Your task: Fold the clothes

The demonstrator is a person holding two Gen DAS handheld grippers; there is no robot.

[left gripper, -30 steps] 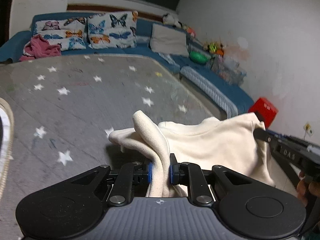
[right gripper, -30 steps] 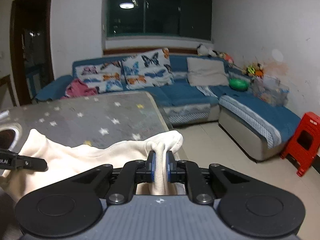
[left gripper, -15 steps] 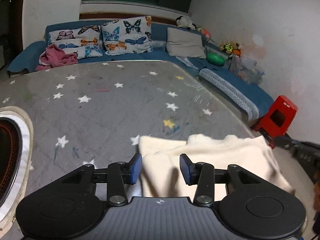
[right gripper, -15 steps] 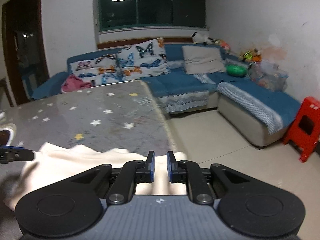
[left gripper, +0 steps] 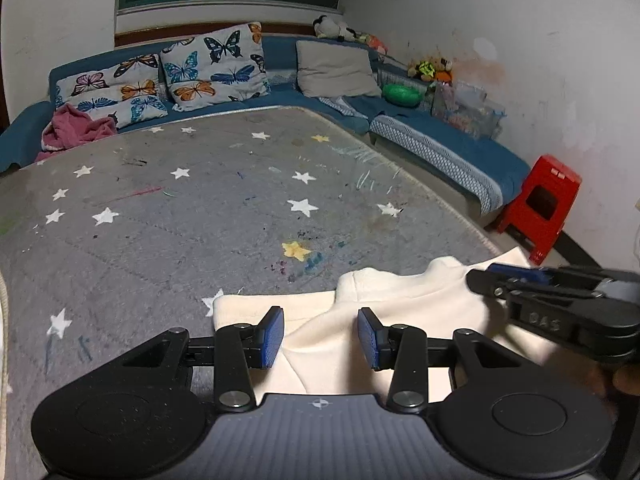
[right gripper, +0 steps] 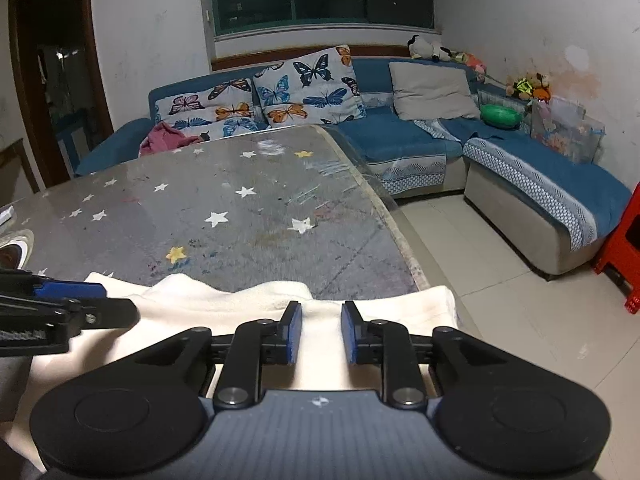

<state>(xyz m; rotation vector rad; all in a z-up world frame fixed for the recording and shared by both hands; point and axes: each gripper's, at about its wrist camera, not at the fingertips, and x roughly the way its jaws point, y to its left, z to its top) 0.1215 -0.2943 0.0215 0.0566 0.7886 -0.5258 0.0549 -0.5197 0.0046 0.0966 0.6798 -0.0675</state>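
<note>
Both claws spread above the cream fleece garment (left gripper: 400,316) on the grey star-patterned table cover (left gripper: 200,208)
Left gripper (left gripper: 321,336) and right gripper (right gripper: 318,332) gape, gripping nothing; contact with the cloth seems absent, hard to judge

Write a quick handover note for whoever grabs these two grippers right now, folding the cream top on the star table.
Left gripper: open, holding nothing, poised over the near left part of the cream top.
Right gripper: open, holding nothing, over the top's right part.
Garment: lying on the grey star table at its near right corner; its right edge reaches the table's edge or slightly past it. It looks partly folded, with rumpled ridges along the far side.
Done: the top is laid down and out of both grippers.
Left: smooth it, make the remaining folds, probably pull it further onto the table first.
</note>
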